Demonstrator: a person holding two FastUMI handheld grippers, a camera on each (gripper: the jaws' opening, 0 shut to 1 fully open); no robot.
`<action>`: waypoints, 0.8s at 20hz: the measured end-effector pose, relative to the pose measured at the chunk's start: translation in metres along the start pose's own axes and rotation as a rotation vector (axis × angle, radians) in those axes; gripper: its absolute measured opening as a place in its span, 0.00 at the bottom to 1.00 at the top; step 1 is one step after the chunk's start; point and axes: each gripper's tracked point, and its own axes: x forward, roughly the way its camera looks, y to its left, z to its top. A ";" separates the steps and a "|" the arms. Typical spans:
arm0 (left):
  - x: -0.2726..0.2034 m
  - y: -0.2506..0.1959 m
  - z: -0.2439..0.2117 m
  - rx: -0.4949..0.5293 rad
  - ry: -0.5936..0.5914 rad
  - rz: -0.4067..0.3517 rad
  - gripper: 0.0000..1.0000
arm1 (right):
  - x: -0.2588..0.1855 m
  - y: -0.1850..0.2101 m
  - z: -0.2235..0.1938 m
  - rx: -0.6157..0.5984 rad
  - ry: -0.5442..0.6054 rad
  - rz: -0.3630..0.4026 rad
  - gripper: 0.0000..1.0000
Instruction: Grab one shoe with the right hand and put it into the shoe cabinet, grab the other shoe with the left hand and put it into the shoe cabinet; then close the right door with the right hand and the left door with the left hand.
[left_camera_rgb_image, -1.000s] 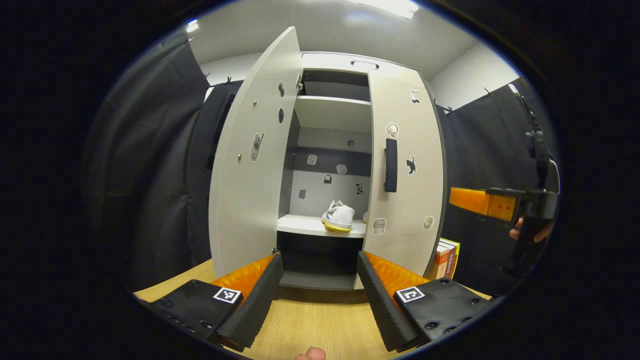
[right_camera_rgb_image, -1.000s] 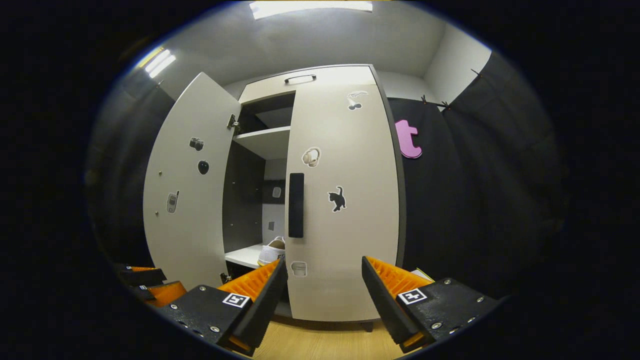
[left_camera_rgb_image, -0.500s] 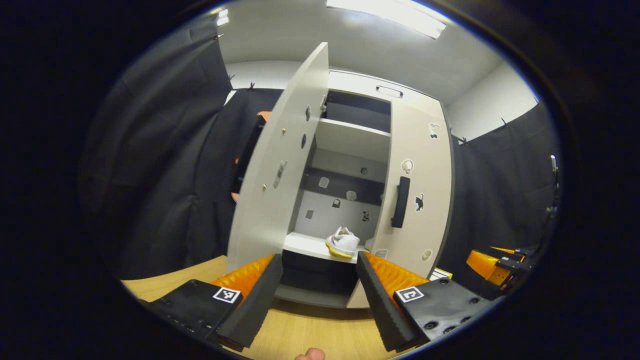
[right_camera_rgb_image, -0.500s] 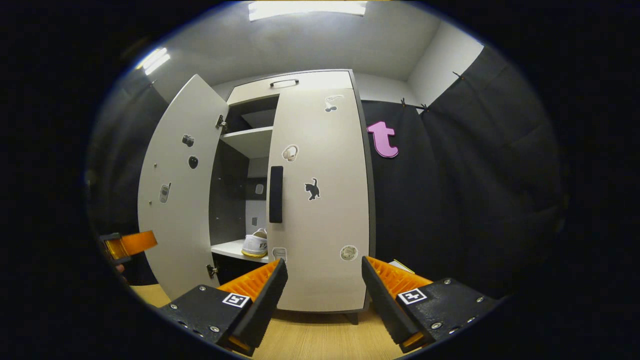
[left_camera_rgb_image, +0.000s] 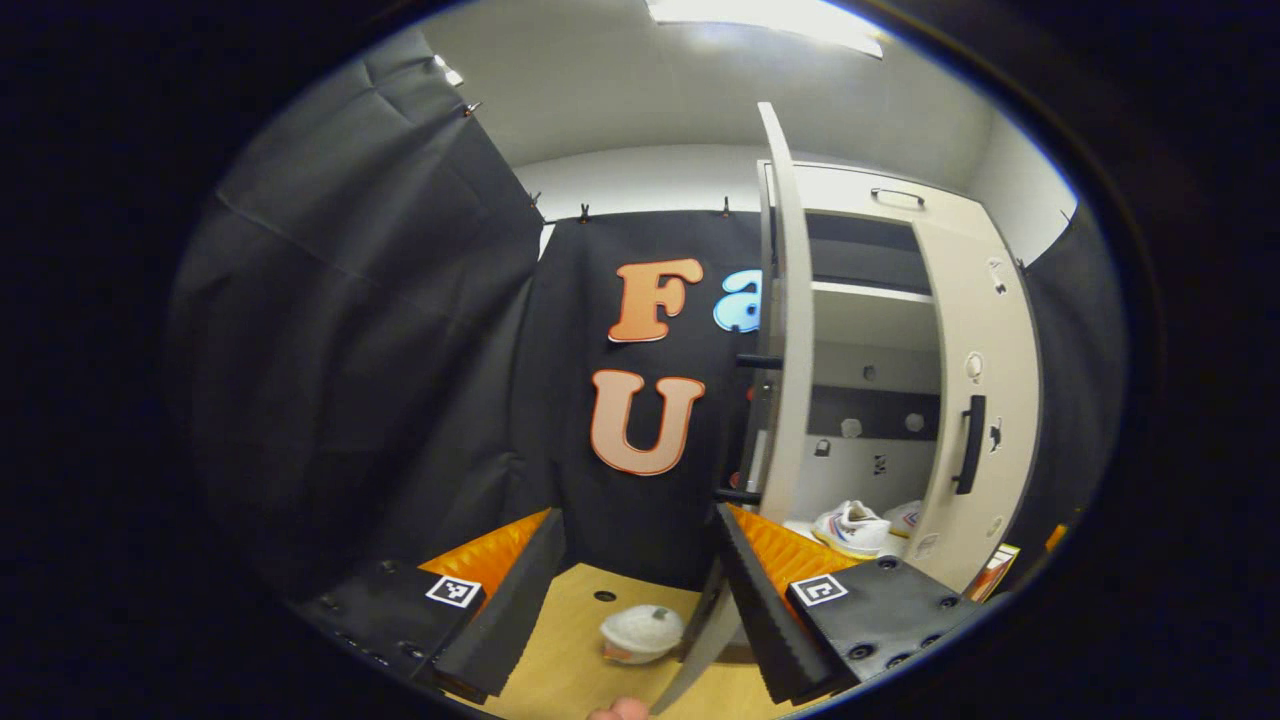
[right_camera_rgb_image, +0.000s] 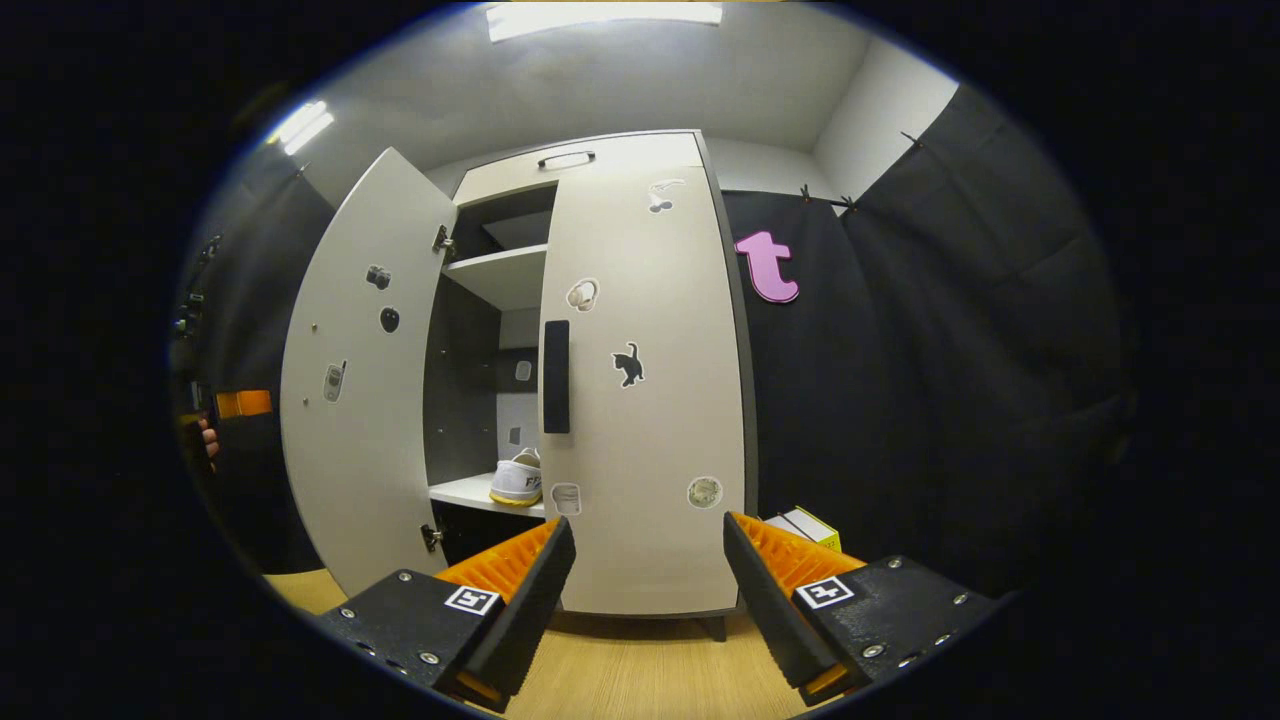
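The pale grey shoe cabinet (right_camera_rgb_image: 600, 160) stands on a wooden table (right_camera_rgb_image: 640, 670). Its right door (right_camera_rgb_image: 650, 400) lies flat against the front. Its left door (right_camera_rgb_image: 360, 390) stands wide open. A white shoe (right_camera_rgb_image: 517, 481) rests on the inner shelf; in the left gripper view two white shoes (left_camera_rgb_image: 846, 528) (left_camera_rgb_image: 905, 514) lie there side by side. My left gripper (left_camera_rgb_image: 635, 590) is open and empty, just left of the left door (left_camera_rgb_image: 790, 330), which I see edge-on. My right gripper (right_camera_rgb_image: 648, 590) is open and empty, facing the right door.
A small white lidded bowl (left_camera_rgb_image: 642, 632) sits on the table (left_camera_rgb_image: 570, 650) below my left gripper. A box (right_camera_rgb_image: 806, 523) lies to the right of the cabinet. The left gripper (right_camera_rgb_image: 240, 403) and the hand (right_camera_rgb_image: 206, 440) holding it show beyond the open door.
My left gripper has swung left, from facing the cabinet's opening to the outer side of the open left door. My right gripper has drawn back slightly from the right door.
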 end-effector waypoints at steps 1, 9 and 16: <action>0.012 0.003 0.000 0.006 0.002 0.015 0.96 | -0.001 0.000 0.000 -0.003 0.001 -0.001 0.92; 0.047 -0.005 0.024 0.095 -0.092 0.033 0.96 | 0.001 0.001 -0.004 0.008 0.017 -0.006 0.92; 0.044 -0.018 0.023 0.075 -0.076 -0.026 0.95 | 0.006 0.007 -0.006 0.025 0.024 0.014 0.92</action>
